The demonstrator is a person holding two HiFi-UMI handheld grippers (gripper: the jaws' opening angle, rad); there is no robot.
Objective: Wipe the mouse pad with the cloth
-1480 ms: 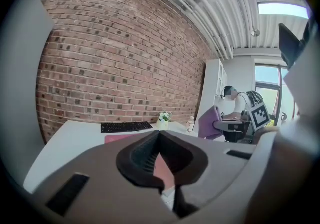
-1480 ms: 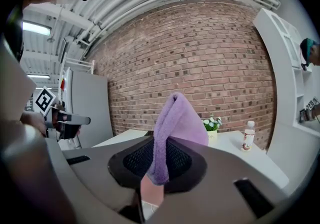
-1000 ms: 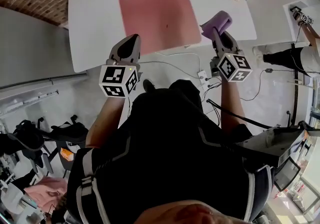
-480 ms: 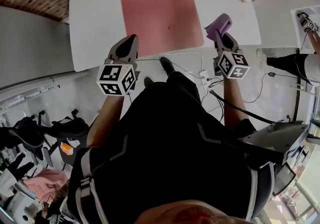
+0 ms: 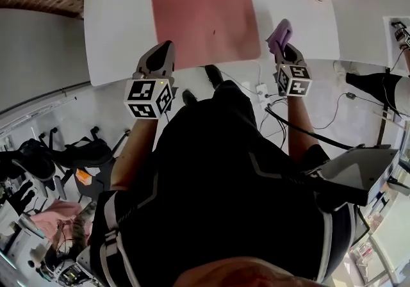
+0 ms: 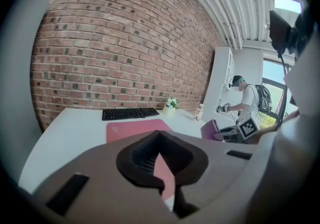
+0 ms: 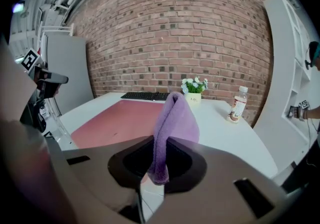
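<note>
white desk [image 5: 115,23], pink mouse pad [image 5: 205,13] — right tool [image 5: 283,50] pinches purple cloth [image 5: 280,34]; left tool [image 5: 165,45] closed.

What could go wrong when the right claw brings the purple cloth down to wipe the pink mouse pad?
1. The right claw pinches only a narrow fold of the cloth, so dragging may pull it free.
2. Nothing seems to hold the mouse pad down, so it may slide toward the keyboard at its far edge.
</note>
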